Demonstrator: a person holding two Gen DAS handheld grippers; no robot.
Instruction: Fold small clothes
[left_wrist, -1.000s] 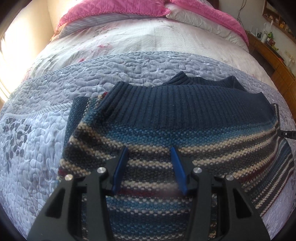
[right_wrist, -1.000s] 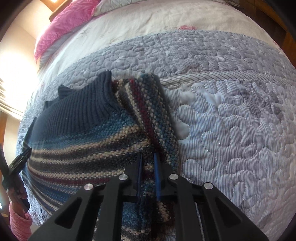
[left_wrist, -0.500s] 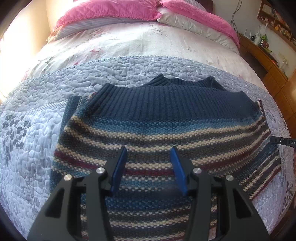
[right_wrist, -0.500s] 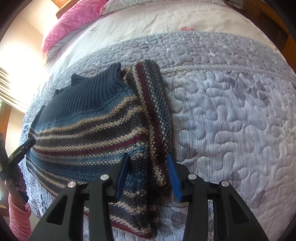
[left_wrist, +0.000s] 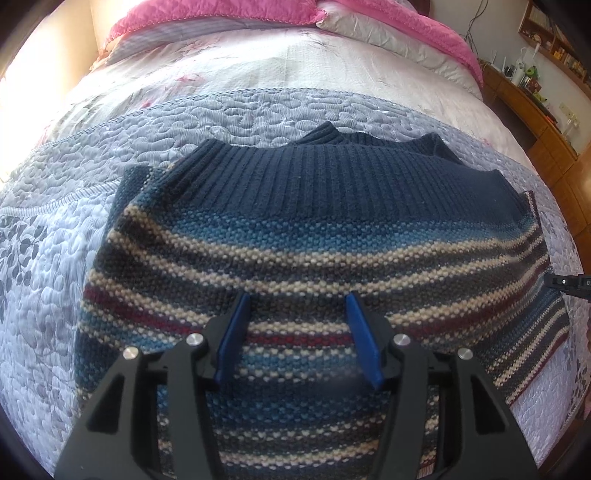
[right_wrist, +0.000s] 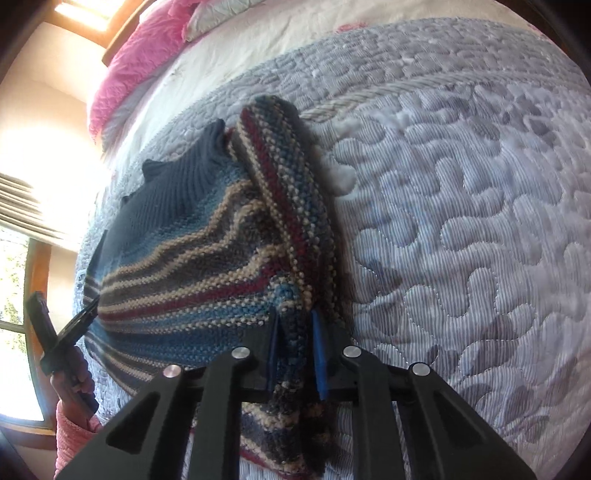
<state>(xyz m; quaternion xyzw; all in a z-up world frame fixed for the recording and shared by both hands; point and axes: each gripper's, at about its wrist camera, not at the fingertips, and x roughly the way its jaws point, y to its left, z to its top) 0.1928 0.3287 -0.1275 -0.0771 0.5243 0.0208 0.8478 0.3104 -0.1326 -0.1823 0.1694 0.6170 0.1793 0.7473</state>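
Note:
A striped knit sweater (left_wrist: 295, 258) with a navy ribbed hem lies flat on the grey quilted bedspread (left_wrist: 55, 295). My left gripper (left_wrist: 297, 332) hovers open over its middle, with nothing between the blue fingers. In the right wrist view a sleeve (right_wrist: 291, 206) lies folded in along the sweater's (right_wrist: 192, 266) right edge. My right gripper (right_wrist: 295, 350) is shut on the near end of that folded strip, and knit bunches between the pads. The left gripper (right_wrist: 62, 343) shows at the far left, held by a hand in a pink sleeve.
Pink pillows (left_wrist: 221, 14) and a pale floral sheet lie at the head of the bed. A wooden cabinet (left_wrist: 535, 110) with small items stands to the right. Bare quilt (right_wrist: 461, 240) stretches right of the sweater. A bright window (right_wrist: 14, 295) is at the left.
My right gripper opened half a second ago and has now shut again on the folded sleeve edge. The left gripper stayed open above the sweater's middle.

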